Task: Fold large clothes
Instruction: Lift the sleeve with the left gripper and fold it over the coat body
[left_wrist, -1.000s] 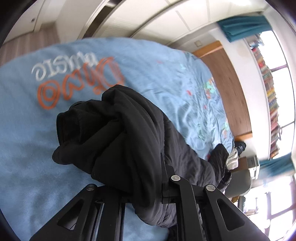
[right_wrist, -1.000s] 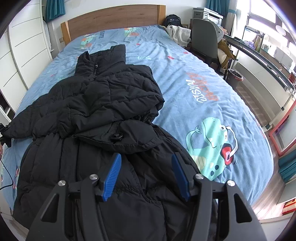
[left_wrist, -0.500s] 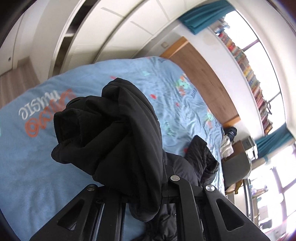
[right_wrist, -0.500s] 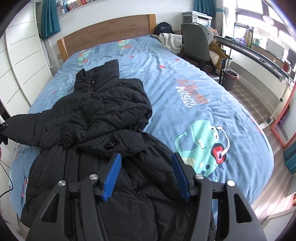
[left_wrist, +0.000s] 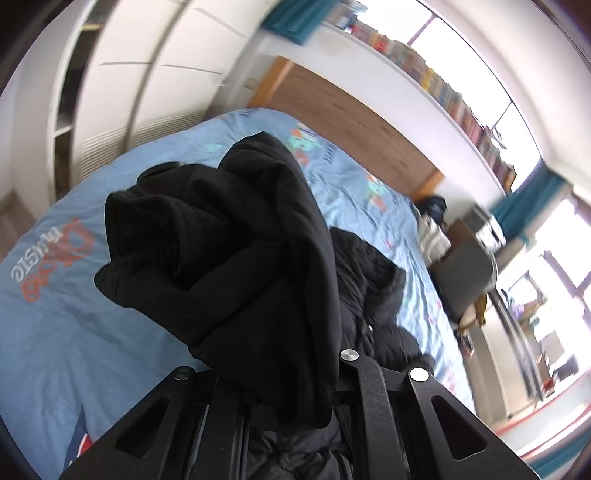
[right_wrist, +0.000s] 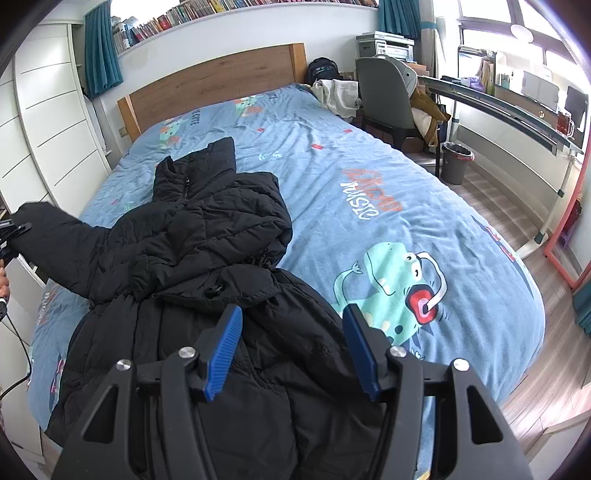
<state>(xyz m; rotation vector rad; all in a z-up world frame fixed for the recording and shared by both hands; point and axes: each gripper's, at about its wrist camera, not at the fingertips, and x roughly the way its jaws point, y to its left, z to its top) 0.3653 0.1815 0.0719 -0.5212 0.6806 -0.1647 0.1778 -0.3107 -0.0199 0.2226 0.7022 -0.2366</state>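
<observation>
A large black puffer coat (right_wrist: 207, 258) lies on the blue bed (right_wrist: 369, 177), collar toward the headboard, hem near me. Its right sleeve is folded across the chest. My left gripper (left_wrist: 280, 373) is shut on the cuff of the left sleeve (left_wrist: 229, 243); the fabric covers its fingers. In the right wrist view that sleeve (right_wrist: 55, 229) is held up off the bed's left edge. My right gripper (right_wrist: 291, 328) is open and empty, its blue pads (right_wrist: 223, 350) hovering above the coat's lower half.
A wooden headboard (right_wrist: 214, 85) is at the far end. White wardrobe doors (right_wrist: 40, 122) run along the left. A grey chair (right_wrist: 388, 99), a bin (right_wrist: 456, 162) and a long desk (right_wrist: 517, 107) stand to the right of the bed.
My left gripper has lifted the sleeve cuff up off the bed. The right gripper has risen and pulled back a little, still open.
</observation>
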